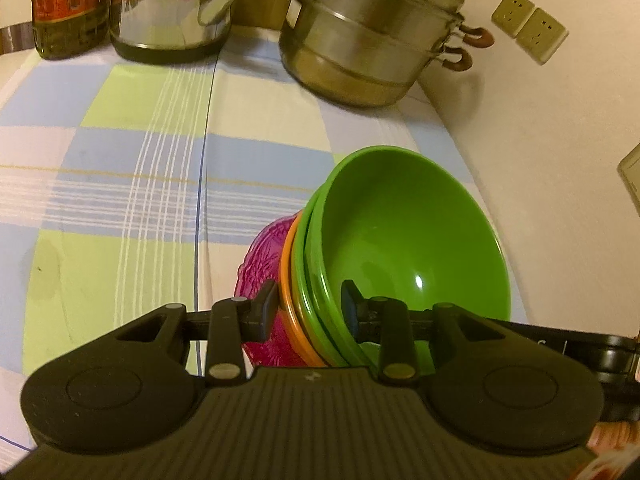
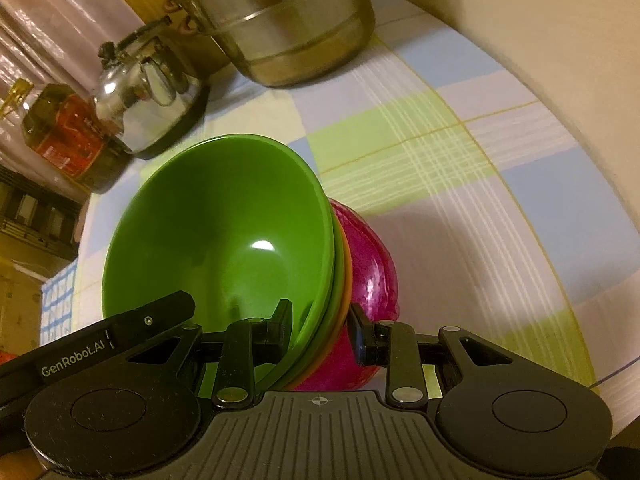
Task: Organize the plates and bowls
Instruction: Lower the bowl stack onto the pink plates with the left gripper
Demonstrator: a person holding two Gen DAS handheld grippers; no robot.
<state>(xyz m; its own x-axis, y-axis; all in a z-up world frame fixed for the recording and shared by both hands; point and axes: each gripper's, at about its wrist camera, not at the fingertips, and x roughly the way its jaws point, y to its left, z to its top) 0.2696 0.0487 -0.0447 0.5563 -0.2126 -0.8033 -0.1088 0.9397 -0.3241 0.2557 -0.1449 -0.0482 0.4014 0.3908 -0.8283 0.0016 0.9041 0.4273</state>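
Observation:
A stack of nested bowls is held up between both grippers, tilted above the checked tablecloth. The top bowl is green [image 1: 408, 240], under it another green rim, an orange rim [image 1: 290, 280] and a magenta patterned bowl [image 1: 260, 264]. My left gripper [image 1: 310, 306] is shut on the stack's rim, one finger inside the green bowl, one on the magenta side. In the right wrist view my right gripper [image 2: 320, 328] is shut on the opposite rim of the green bowl [image 2: 224, 240] and magenta bowl [image 2: 372, 272]. The left gripper's body [image 2: 100, 344] shows there too.
A steel steamer pot [image 1: 372, 40] stands at the back by the wall, a steel kettle [image 1: 172, 4] to its left and an oil bottle [image 1: 68, 4] further left. Wall sockets [image 1: 528, 28] are on the right wall. The checked tablecloth [image 1: 140, 160] covers the table.

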